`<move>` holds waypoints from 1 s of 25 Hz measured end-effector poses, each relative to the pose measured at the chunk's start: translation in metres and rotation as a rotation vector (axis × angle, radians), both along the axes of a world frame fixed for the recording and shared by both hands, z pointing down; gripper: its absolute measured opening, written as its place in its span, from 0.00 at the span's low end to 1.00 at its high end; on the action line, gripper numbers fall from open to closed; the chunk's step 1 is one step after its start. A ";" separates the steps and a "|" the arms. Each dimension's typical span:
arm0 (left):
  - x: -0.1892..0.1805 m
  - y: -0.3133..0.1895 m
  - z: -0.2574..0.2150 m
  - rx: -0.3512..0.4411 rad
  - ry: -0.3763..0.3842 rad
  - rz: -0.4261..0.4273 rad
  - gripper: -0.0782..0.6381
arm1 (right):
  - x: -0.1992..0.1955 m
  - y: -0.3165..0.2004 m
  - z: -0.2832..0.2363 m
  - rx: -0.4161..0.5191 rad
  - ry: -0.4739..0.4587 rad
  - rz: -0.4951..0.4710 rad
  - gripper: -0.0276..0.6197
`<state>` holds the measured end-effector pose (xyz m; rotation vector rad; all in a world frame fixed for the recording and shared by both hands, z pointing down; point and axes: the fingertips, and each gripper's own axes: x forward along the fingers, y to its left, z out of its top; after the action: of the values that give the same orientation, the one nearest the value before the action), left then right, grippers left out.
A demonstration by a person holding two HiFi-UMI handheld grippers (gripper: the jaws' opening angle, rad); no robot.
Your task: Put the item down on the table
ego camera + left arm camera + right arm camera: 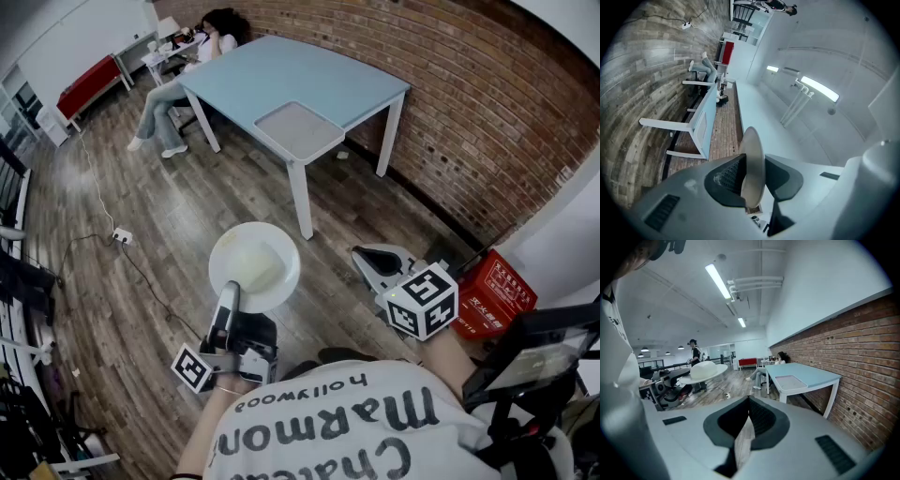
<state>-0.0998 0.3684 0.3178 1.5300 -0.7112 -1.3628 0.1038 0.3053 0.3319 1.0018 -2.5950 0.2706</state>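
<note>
A white plate is held level above the wooden floor, with my left gripper shut on its near rim. In the left gripper view the plate shows edge-on, pinched between both pads. My right gripper hangs to the plate's right, shut with nothing in it; its jaws meet at the tips. The right gripper view shows the plate off to the left. The light blue table stands ahead by the brick wall, clear of both grippers.
A grey tray lies at the table's near edge. A person sits at its far left end. A red box stands on the floor at right. A power strip with cable lies on the left.
</note>
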 end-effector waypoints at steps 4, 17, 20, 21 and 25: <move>0.001 0.001 -0.001 -0.002 0.002 -0.001 0.22 | 0.002 -0.001 0.002 -0.006 0.002 0.001 0.06; -0.002 0.006 -0.002 0.000 0.003 0.014 0.22 | 0.000 0.006 0.000 -0.022 -0.051 0.025 0.06; -0.009 0.007 -0.004 0.000 -0.002 0.021 0.22 | -0.007 0.008 0.000 -0.023 -0.058 0.032 0.06; -0.012 0.008 -0.004 0.001 -0.001 0.022 0.22 | -0.010 0.009 0.001 -0.023 -0.059 0.033 0.06; -0.019 0.009 -0.003 0.006 0.005 0.041 0.22 | -0.018 0.013 0.005 -0.020 -0.046 0.052 0.06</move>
<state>-0.1192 0.3773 0.3149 1.5371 -0.6702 -1.3393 0.0861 0.3185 0.3369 1.0693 -2.6046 0.3365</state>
